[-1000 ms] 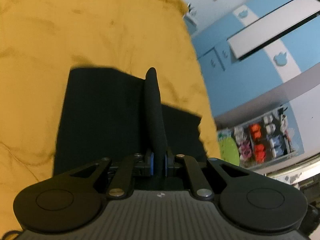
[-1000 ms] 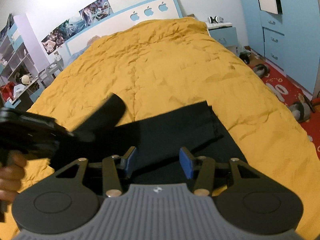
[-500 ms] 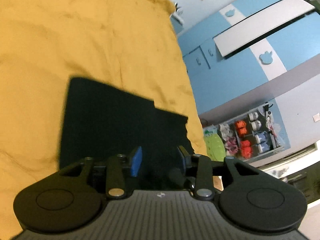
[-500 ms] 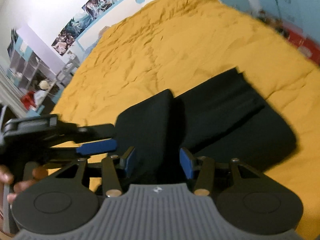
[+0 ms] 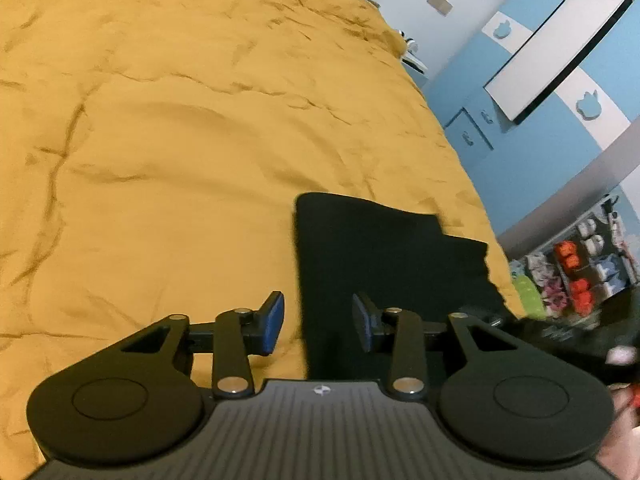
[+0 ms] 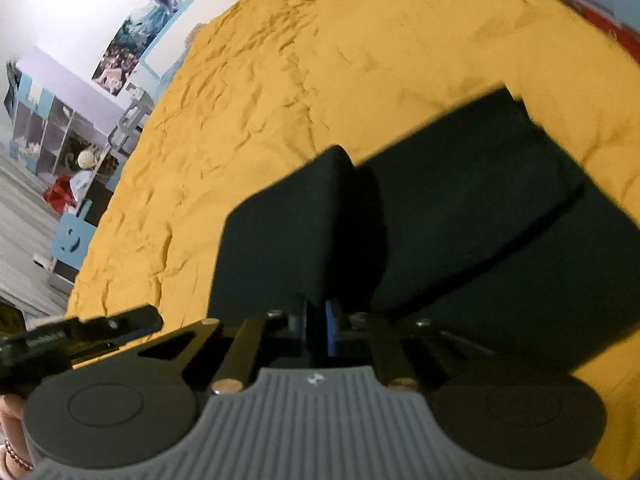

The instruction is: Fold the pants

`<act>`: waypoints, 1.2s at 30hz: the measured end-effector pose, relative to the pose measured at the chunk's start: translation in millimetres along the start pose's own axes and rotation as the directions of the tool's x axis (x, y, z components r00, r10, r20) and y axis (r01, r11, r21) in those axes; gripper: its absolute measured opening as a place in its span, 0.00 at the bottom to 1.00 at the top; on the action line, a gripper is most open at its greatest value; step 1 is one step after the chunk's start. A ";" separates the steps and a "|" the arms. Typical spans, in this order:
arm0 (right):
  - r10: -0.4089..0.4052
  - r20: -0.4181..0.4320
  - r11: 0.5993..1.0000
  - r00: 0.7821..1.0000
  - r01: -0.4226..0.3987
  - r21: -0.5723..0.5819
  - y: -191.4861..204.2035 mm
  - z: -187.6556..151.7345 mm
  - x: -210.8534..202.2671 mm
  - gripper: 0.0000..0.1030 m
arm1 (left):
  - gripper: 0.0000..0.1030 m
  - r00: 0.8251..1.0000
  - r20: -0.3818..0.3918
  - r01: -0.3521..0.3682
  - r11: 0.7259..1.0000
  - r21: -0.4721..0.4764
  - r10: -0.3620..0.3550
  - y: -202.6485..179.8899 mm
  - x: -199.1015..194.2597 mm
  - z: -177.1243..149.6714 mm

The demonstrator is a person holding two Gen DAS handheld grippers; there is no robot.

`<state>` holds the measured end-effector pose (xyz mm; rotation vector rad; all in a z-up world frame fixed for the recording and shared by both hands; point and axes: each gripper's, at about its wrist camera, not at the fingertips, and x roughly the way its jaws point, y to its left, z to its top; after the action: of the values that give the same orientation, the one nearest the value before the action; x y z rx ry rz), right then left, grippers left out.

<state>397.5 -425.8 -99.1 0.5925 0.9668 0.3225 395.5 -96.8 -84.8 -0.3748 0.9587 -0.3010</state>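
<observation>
The black pants [image 5: 384, 264] lie folded on the yellow bed cover [image 5: 180, 140]. My left gripper [image 5: 318, 320] is open and empty, its blue pads on either side of the pants' left edge, just above it. In the right wrist view my right gripper [image 6: 318, 332] is shut on a raised fold of the pants [image 6: 288, 236], lifted over the flat layers [image 6: 500, 208]. The left gripper's body [image 6: 72, 340] shows at the lower left of that view.
The bed cover [image 6: 320, 60] spreads far beyond the pants. Blue wardrobes [image 5: 540, 128] and a shelf of small items [image 5: 580, 276] stand right of the bed. A headboard with posters [image 6: 132, 36] and shelving [image 6: 44, 132] lie on the left.
My left gripper opened, let go of the pants and moved left. My right gripper closed on the raised fold that the left one held.
</observation>
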 end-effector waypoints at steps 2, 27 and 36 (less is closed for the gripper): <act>-0.006 0.022 0.998 1.000 0.007 -0.062 22.3 9.4 -11.0 0.02 | 0.29 1.000 0.009 -0.003 1.000 0.001 0.003 1.2 -4.2 0.2; -0.241 0.057 0.959 0.969 0.247 -0.141 -52.3 96.0 -82.8 0.02 | 0.15 0.997 -0.013 0.075 0.990 0.118 -0.074 -48.6 53.1 3.7; -0.296 0.031 0.944 0.955 0.297 -0.147 -100.9 73.6 -41.4 0.03 | 0.15 0.998 -0.041 0.050 0.989 0.137 -0.045 -57.6 95.0 -3.4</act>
<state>437.1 -551.4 -100.6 0.3041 0.9981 0.1214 439.3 -187.8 -131.0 -0.2661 0.9606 -0.4168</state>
